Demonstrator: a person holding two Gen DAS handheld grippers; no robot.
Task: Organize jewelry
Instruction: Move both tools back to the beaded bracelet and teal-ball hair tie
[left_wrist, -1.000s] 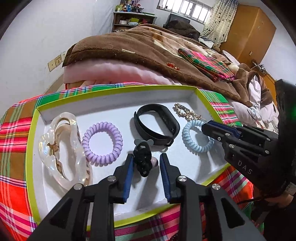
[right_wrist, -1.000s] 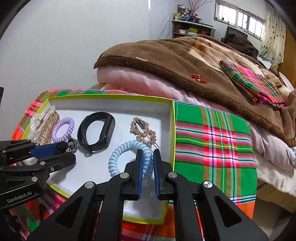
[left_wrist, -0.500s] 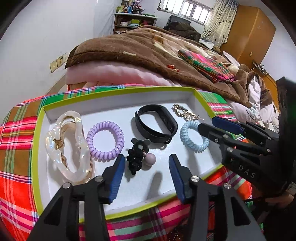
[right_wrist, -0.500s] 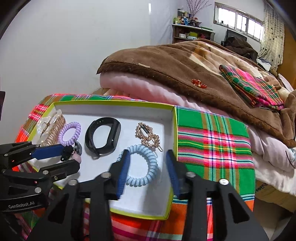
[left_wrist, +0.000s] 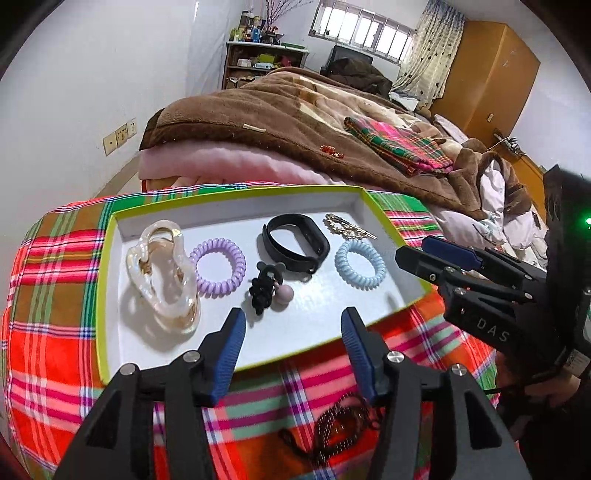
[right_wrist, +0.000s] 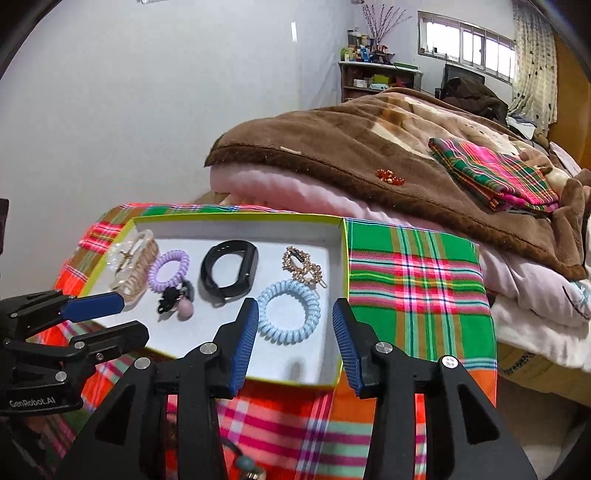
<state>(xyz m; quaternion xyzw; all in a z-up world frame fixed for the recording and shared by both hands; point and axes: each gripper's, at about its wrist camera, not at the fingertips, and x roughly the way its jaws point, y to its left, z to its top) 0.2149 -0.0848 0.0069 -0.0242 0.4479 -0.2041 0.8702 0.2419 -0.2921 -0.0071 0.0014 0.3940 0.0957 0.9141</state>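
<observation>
Left hand-held gripper opening, jaws empty, above near edge of white shallow tray with lime-green rim; black bow hair tie with mauve bead lying free ahead. Right hand-held gripper released, empty; pale blue spiral coil hair tie flat in tray. I reckon beaded dark strand on plaid-covered table comes next: lift both grippers clear, approach low, pinch one loop.

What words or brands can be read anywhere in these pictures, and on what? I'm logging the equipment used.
"DAS": on the side of the right gripper, left wrist view.
"GenRobot.AI": on the body of the left gripper, right wrist view.
Items on the far shelf: too small to read.
</observation>
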